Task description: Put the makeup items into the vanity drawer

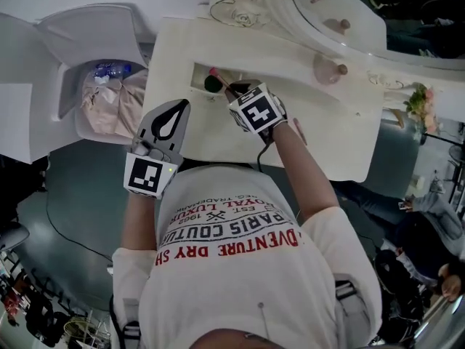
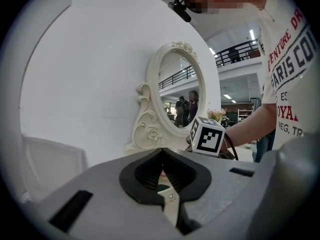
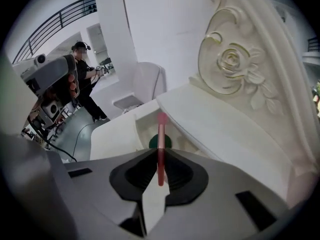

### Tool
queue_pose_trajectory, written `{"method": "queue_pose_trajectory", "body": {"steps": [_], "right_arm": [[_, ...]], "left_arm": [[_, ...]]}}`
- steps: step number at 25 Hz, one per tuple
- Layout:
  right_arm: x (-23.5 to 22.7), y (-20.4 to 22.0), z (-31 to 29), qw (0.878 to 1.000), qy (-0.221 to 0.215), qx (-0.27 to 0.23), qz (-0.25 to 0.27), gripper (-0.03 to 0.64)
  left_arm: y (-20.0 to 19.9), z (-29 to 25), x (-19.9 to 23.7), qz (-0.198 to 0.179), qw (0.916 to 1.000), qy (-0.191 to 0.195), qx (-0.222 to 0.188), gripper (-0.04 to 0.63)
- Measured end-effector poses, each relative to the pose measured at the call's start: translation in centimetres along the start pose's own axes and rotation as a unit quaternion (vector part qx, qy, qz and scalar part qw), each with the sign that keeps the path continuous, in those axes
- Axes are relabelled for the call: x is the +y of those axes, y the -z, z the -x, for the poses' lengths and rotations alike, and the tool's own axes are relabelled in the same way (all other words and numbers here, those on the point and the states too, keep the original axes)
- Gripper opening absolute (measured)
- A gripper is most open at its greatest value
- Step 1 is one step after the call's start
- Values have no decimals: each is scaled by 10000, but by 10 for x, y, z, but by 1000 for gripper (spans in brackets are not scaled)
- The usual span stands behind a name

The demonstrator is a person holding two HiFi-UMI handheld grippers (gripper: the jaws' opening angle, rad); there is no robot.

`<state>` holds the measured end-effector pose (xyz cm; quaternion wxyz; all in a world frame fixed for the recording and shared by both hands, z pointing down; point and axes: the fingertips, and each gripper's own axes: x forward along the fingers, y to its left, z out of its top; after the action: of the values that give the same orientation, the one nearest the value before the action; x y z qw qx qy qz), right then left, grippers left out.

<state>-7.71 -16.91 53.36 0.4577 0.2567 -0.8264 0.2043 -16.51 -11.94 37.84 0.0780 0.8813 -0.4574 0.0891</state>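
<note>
Right gripper is clamping the brush over the drawer — lowering it inside before releasing seems wisest; left gripper is idling closed, empty.

Pink stick: the lower end is hidden between the closed jaws of the right hand-held gripper.
Green round item: just beyond those jaw tips, half covered by them.
Drawer: the inside is partly covered by the counter.
Pinkish speck: seen inside the left hand-held gripper, too small to be named.
Mirror: cut off at the head view's top edge.
</note>
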Motion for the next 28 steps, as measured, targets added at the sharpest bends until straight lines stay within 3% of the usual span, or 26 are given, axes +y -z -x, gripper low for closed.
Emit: {"method": "queue_pose_trajectory", "body": {"steps": [6,14,21,28], "right_arm": [[13,-17,-31,9986,-251,362,306,43],[2,-33,-46,9991,6,387,151,61],[4,-31,-33,9996,-48,264,-55,87],[-20,-1,10,9984,353,27,-445,87]], "left_arm": [[10,21,30,200,9990,-408,57,6],[17,30,51,296,9979,-569,81,6],[16,23,46,231,9990,-377,120,6],[0,-9,16,4,9998,221,-2,6]]}}
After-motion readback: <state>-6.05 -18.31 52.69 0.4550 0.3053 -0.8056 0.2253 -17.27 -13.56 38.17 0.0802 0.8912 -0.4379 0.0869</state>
